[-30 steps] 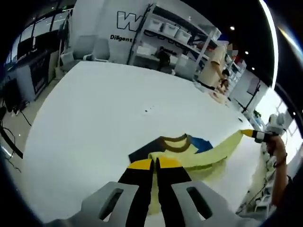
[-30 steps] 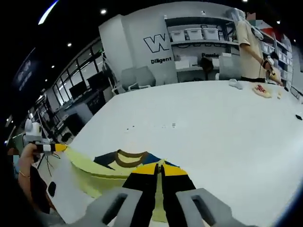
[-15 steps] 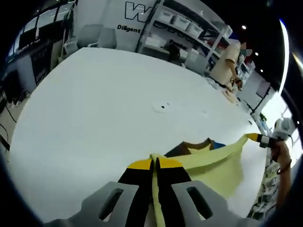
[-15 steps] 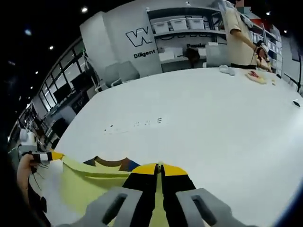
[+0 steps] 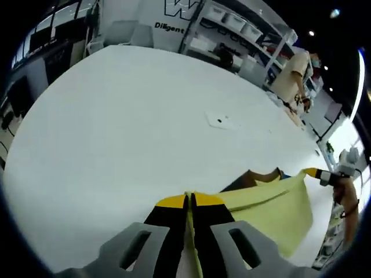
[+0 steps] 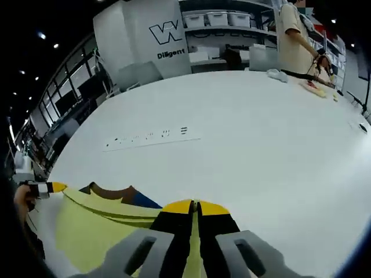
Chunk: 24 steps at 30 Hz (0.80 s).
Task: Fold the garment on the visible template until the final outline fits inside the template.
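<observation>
Two grippers pinch our yellow shirt [image 5: 272, 202] above the white table [image 5: 116, 116]. We keep the left gripper [image 5: 189, 200] squeezed tight on one edge, and the right gripper [image 6: 194, 205] squeezed tight on the other, so the shirt hangs stretched between them.

Left claw [image 5: 189, 200] jaws closed, pinching fabric. Right claw [image 6: 194, 205] jaws closed, pinching likewise.

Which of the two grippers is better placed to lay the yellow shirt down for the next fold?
Neither clearly. The left gripper and the right gripper are each shut on an edge of the yellow shirt, stretched between them over the white table. They will probably have to lower it together.
</observation>
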Tool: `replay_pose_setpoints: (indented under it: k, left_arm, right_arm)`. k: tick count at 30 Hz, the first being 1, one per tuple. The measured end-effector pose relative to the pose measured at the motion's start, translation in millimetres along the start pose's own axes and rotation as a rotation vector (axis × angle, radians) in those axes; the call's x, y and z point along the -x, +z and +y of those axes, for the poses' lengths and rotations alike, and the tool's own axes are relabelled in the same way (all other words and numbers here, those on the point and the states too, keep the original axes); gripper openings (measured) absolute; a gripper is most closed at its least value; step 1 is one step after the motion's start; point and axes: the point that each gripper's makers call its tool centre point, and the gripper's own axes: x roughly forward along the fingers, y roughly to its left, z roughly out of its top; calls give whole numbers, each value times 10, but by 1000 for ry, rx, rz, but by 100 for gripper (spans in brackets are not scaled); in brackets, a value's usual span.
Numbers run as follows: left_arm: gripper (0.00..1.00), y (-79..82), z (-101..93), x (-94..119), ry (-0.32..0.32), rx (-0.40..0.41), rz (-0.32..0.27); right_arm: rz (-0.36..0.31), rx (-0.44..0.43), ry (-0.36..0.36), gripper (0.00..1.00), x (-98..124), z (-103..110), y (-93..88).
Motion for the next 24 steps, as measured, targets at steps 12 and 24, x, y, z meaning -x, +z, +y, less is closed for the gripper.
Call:
replay_pose_setpoints:
  k: [12,24]
  left_arm:
    - [29,143,-73,130,-49,-416,-77]
    - [50,-29,-121,57,-70,-635,-32]
  right_arm:
    - [-57,127,135,24,9,144,48]
    - [12,385,134,45,40,55,-221]
